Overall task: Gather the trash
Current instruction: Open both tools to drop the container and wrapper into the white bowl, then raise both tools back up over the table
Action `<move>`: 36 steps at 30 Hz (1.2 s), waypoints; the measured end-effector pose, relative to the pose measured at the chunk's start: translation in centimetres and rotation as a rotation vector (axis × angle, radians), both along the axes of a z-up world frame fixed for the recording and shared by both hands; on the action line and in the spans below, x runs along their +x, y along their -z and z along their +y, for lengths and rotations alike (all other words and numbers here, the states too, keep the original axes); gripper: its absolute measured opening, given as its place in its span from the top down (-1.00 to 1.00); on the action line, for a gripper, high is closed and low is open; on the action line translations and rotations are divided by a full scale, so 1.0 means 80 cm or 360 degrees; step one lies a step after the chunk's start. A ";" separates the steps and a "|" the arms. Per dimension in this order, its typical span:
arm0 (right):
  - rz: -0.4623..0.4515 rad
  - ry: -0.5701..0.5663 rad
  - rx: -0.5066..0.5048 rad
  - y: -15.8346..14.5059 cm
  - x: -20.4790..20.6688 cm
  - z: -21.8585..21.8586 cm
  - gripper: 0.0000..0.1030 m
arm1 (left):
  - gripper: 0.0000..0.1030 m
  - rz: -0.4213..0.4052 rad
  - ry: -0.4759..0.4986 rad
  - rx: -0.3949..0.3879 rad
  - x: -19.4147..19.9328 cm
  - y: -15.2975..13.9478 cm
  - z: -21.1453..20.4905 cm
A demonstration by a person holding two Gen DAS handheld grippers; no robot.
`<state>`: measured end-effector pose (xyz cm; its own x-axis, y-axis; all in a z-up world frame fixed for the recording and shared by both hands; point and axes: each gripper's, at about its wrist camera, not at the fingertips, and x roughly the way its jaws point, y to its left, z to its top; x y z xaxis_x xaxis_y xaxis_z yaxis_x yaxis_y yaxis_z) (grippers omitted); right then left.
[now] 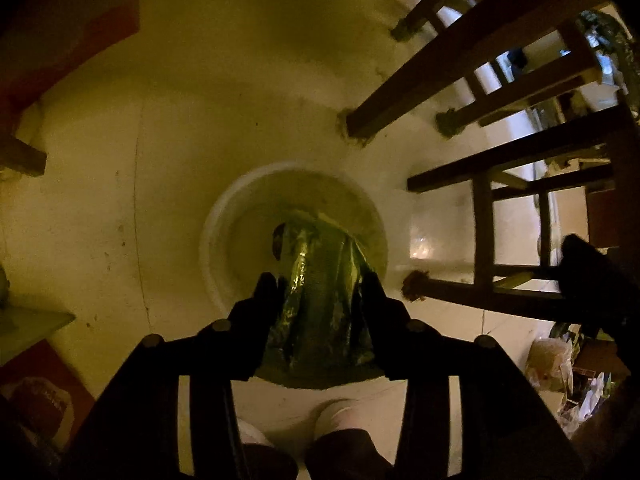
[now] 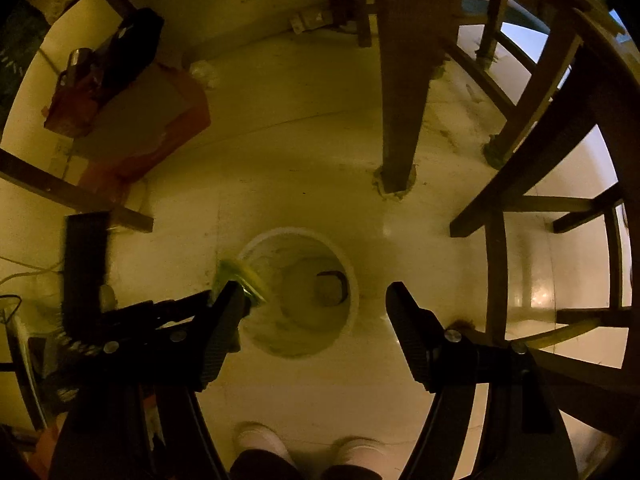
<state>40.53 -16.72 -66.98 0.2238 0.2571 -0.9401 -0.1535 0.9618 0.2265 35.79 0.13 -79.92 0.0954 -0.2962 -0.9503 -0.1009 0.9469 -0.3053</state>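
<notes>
Down at the bottom edge, pale shoes (image 2: 260, 440) on the floor (image 1: 140, 160), just behind both tools. Left gripper (image 1: 320, 292) clamped on a crinkled green foil wrapper (image 1: 320, 304), fingers (image 1: 262, 292) pinching it from either side, shiny folds hanging down between the jaws. Directly below and ahead of those jaws, a white round bin (image 1: 212, 248), wrapper dangling over its open mouth, lower end seemingly inside the rim, though hard to tell whether touching the wall. Something dark (image 2: 332, 286) lying at the bottom of the bin, too dim to name. Right gripper (image 2: 316, 300) spread wide with nothing between the jaws, bin framed in the gap between them. In the right wrist view, left gripper and green wrapper poking in beside the left finger (image 2: 228, 320), at the bin's near-left rim. Dark wooden chair legs (image 1: 400, 104) ahead and to the right of both sets of jaws, standing on the floor. Reddish bag (image 2: 132, 120) far ahead-left, well apart from the bin. Pile of mixed litter (image 1: 560, 368) off to the right of the left jaws, blurry.
</notes>
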 end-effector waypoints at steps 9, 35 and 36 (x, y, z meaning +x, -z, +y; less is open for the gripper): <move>-0.0020 -0.0005 0.0012 -0.030 -0.003 -0.005 -0.36 | -0.01 -0.0091 0.0011 0.0006 -0.007 -0.048 0.009; -0.0429 -0.0095 0.0071 -0.443 -0.050 0.028 -0.36 | -0.17 -0.0665 -0.0083 0.0192 -0.074 -0.560 0.046; -0.0468 -0.0095 0.0068 -0.465 -0.055 0.029 -0.36 | -0.17 -0.0711 -0.0092 0.0190 -0.079 -0.586 0.050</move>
<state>36.10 -14.36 -29.78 0.4680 0.3162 -0.8252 -0.2744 0.9396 0.2043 29.50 4.11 -33.07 0.5165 -0.1694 -0.8394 -0.0380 0.9747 -0.2201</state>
